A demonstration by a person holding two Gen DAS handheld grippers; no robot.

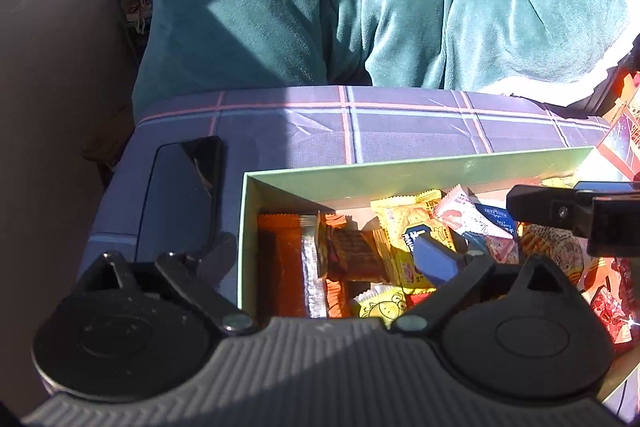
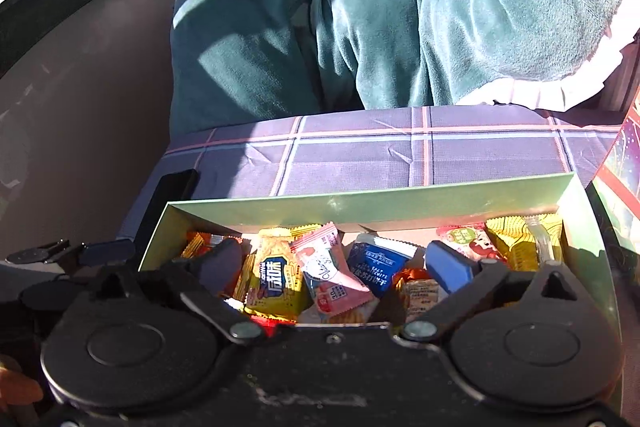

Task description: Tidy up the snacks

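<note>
Both grippers hang over the green box (image 2: 360,205), which sits on the plaid-covered table (image 2: 400,147) and holds the snacks. Left gripper (image 1: 324,259) has its jaws spread wide with nothing between them; 1 finger is over the cloth outside the box's left wall, the other over the packets inside. Right gripper (image 2: 336,263) is also wide apart and empty, above the yellow packet (image 2: 276,275), pink packet (image 2: 324,267) and blue packet (image 2: 380,263) mid-box.

Risks:
- Packets overlap loosely, so a closing gripper may catch 2 or pinch only a crinkly edge and slip.
- Left finger straddling the wall could snag or drag the box.
- Grippers are near each other over the box; collision is possible.
- Black phone (image 2: 172,195) lies just left of the box and could get nudged.
</note>
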